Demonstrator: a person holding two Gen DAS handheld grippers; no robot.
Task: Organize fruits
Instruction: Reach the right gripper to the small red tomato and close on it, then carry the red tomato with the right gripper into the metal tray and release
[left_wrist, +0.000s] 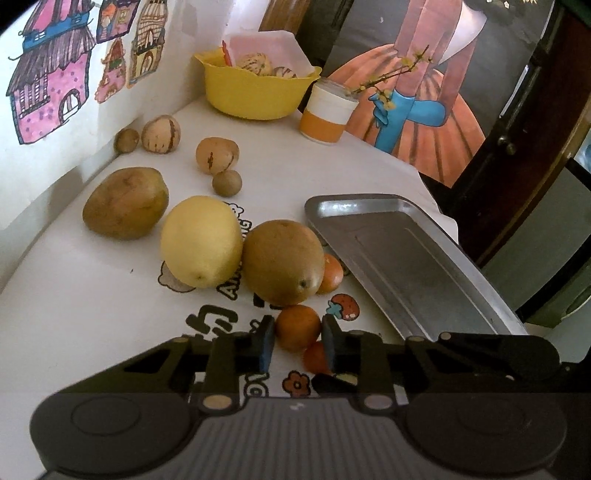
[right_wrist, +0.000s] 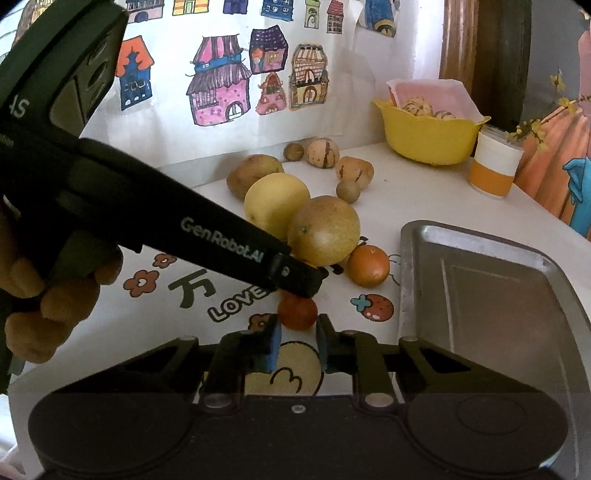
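- Two tools are in my hands; my left tool (left_wrist: 297, 341) has its fingers apart on either side of a small orange (left_wrist: 297, 327), close to it but I cannot tell if the pads touch it.
- My right tool (right_wrist: 298, 345) also stands apart, gripping nothing, with a second small orange (right_wrist: 297, 312) on the bench just beyond its fingertips.
- Seen from the right wrist, my left tool comes in from the left, my left hand (right_wrist: 48, 295) around its handle, its tip over the nearer oranges.
- A third small orange (right_wrist: 368, 266) lies beside the tray, just right of the brownish round fruit (right_wrist: 324, 230).
- That brownish fruit touches a large yellow fruit (right_wrist: 275, 205), and behind them lies a brown oval one (right_wrist: 253, 172).
- Farther back are two pale striped fruits (right_wrist: 323, 152) and two little brown round ones (right_wrist: 347, 191), near the wall.
- An empty metal tray (right_wrist: 517, 302) sits on the right of the bench (right_wrist: 424, 195), apart from all the fruit.
- At the far end a yellow bowl (right_wrist: 428, 142) holds more striped fruits, with an orange-and-white cup (right_wrist: 493, 168) beside it.
- Drawings of houses (right_wrist: 218, 88) hang on the wall.
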